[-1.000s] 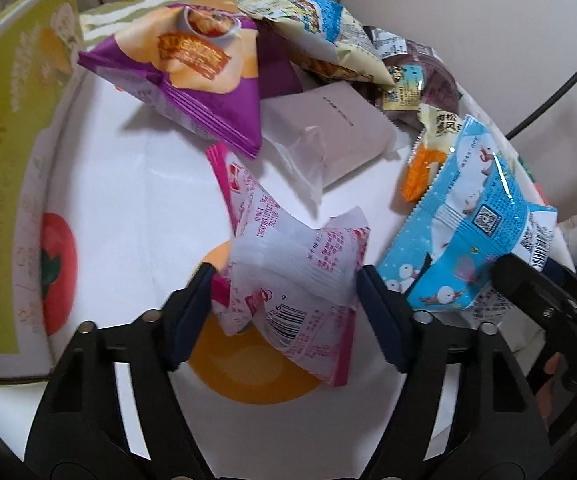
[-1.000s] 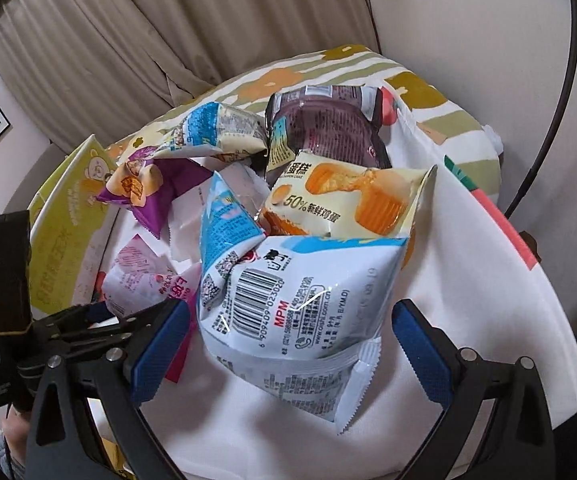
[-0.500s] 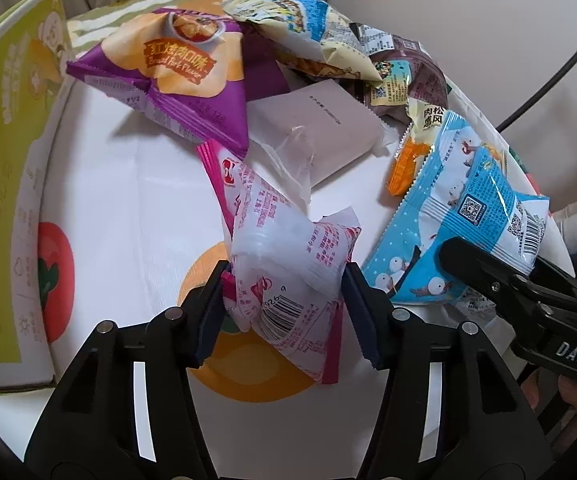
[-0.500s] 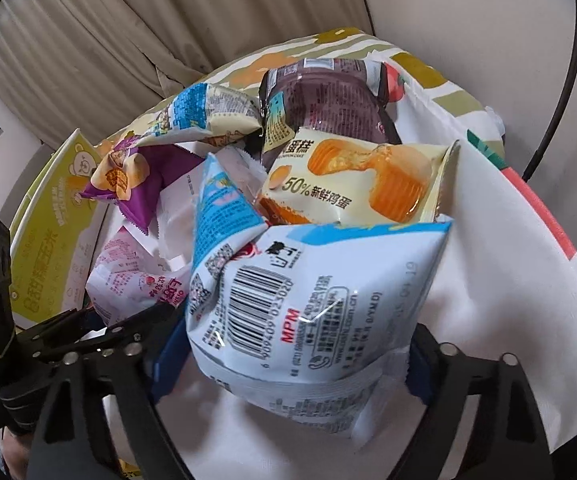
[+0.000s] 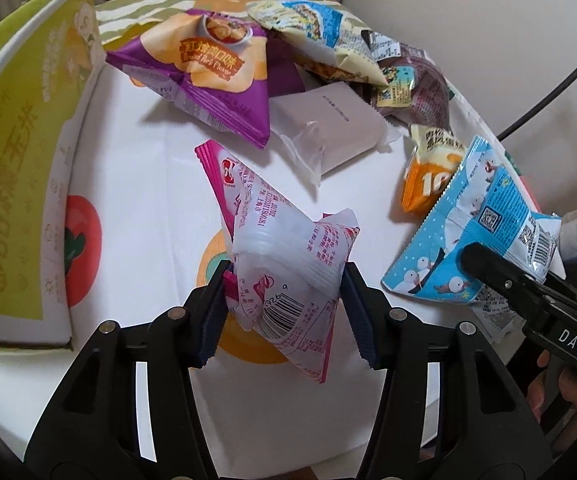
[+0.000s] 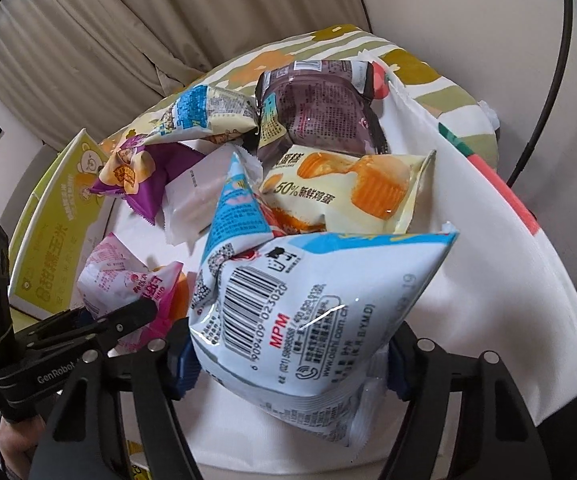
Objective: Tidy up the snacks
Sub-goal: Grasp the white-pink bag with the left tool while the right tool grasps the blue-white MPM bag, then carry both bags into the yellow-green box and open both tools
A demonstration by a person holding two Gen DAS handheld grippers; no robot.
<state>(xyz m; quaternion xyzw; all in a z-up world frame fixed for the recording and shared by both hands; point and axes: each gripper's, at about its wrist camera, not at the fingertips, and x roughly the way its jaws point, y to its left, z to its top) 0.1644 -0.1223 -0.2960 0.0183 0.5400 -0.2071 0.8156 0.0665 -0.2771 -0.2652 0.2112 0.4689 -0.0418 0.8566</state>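
Note:
My left gripper point(image 5: 284, 312) is shut on a pink and white snack packet point(image 5: 288, 260), squeezing it above the white cloth. The packet also shows in the right wrist view point(image 6: 128, 280), with the left gripper point(image 6: 84, 336) beside it. My right gripper point(image 6: 288, 368) is shut on a blue and white puffed snack bag point(image 6: 308, 304), which fills the view's lower middle. The same bag point(image 5: 484, 224) and the right gripper's finger point(image 5: 500, 272) show at the right of the left wrist view.
A pile of snacks lies at the back: a purple bag point(image 5: 212, 76), a pale wrapped block point(image 5: 336, 120), a cake packet point(image 6: 352, 188), a dark packet point(image 6: 316, 112), a blue-yellow bag point(image 6: 204, 116). A yellow-green cardboard box point(image 5: 12, 160) stands at the left.
Both grippers have closed: the left one onto the pink packet, the right one onto the blue bag. Both packets are now squeezed and sit closer to the cameras.

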